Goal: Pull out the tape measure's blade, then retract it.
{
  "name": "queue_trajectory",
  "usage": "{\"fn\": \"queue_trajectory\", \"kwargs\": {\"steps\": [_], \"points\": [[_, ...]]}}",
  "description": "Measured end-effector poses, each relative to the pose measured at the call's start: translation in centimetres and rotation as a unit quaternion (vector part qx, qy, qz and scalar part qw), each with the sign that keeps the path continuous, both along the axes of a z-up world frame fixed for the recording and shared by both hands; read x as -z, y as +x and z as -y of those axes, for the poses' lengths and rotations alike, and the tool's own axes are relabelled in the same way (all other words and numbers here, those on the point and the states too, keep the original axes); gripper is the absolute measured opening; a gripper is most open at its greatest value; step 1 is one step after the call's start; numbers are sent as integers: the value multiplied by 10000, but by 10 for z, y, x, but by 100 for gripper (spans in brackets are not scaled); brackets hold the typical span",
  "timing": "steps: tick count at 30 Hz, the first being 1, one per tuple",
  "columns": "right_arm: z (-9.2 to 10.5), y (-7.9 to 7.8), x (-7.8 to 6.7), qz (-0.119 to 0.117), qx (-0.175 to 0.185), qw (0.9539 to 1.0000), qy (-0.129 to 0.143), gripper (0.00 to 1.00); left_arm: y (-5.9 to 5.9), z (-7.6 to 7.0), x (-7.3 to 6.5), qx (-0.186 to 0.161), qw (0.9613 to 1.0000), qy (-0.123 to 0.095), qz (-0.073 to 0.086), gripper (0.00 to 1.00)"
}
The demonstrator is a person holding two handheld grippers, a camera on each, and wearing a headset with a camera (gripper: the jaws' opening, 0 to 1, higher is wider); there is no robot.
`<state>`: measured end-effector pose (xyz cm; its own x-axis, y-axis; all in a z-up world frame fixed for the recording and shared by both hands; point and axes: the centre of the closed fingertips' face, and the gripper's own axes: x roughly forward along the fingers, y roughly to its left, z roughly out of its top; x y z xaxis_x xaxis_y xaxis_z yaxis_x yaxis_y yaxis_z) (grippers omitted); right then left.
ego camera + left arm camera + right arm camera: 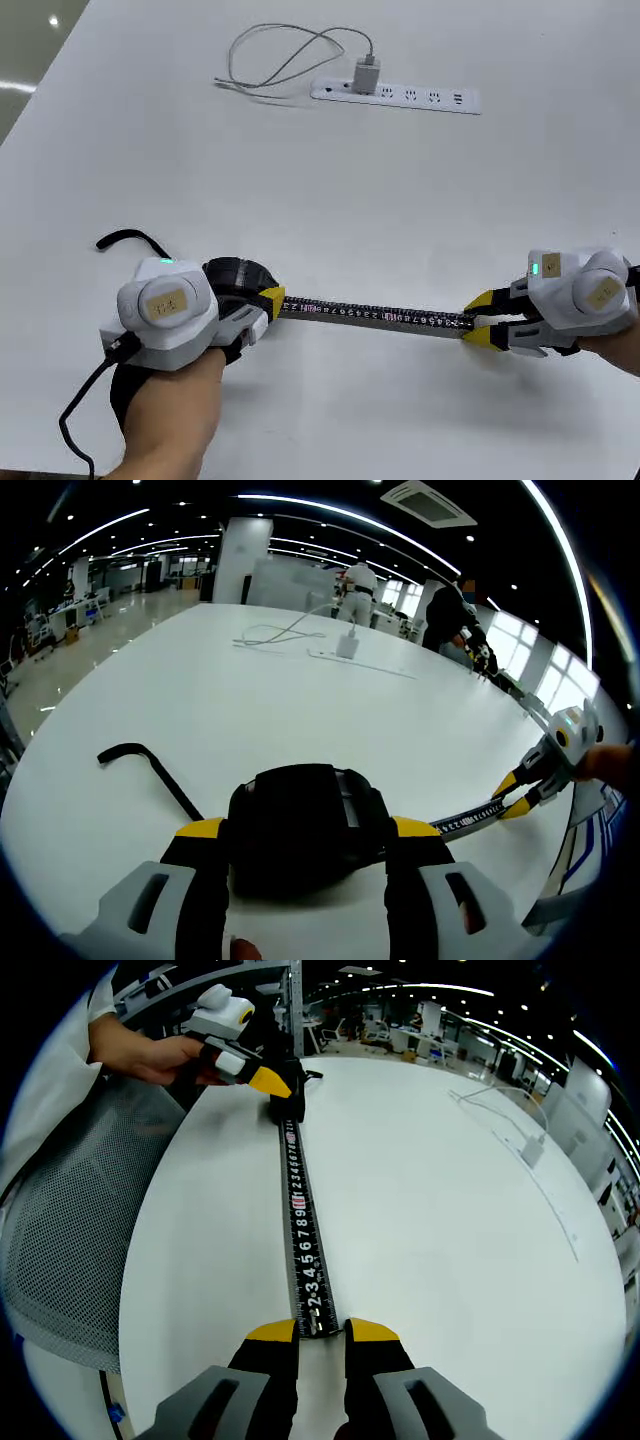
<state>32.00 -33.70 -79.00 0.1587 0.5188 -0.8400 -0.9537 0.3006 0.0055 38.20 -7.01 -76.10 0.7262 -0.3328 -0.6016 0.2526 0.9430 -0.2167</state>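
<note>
1. In the head view the left gripper (262, 302) covered part of the tape measure (238, 278), and 1 of its 2 jaws was out of sight behind the case
2. The blade's end hook was hidden between the jaws of the right gripper (478, 320), and the hand holding that gripper was cut off at the frame edge
3. In the right gripper view only the low numerals next to the jaws were readable; further along the print was too small
4. The left gripper (307, 830) was clamped on the tape measure (300, 795), 1 yellow-tipped jaw against each side
5. The right gripper (320, 1332) pinched the end of the blade (300, 1215), its jaws drawn close together
6. The tape measure was black and rounded, sitting at the near left of the table; its dark blade (375, 315), with pale markings, ran straight across to the right gripper, and whether it touched the table could not be told
7. A black wrist strap (128, 238) lay curled on the table just behind the case
8. The table (300, 180) was plain white; at its far side, well apart, lay a white power strip (395, 95) with a charger (366, 75) plugged in and a looped pale cable (285, 55)
9. The room was a large open hall with strip lights on a dark ceiling, and people stood beyond the far end of the table
</note>
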Motion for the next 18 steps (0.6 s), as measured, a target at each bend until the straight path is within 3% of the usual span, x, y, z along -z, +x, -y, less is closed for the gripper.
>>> {"fn": "queue_trajectory", "kwargs": {"steps": [18], "points": [[1,1,2,82,-170,9998,-62,11,0,0,1,31,10000,53,-14,58]]}}
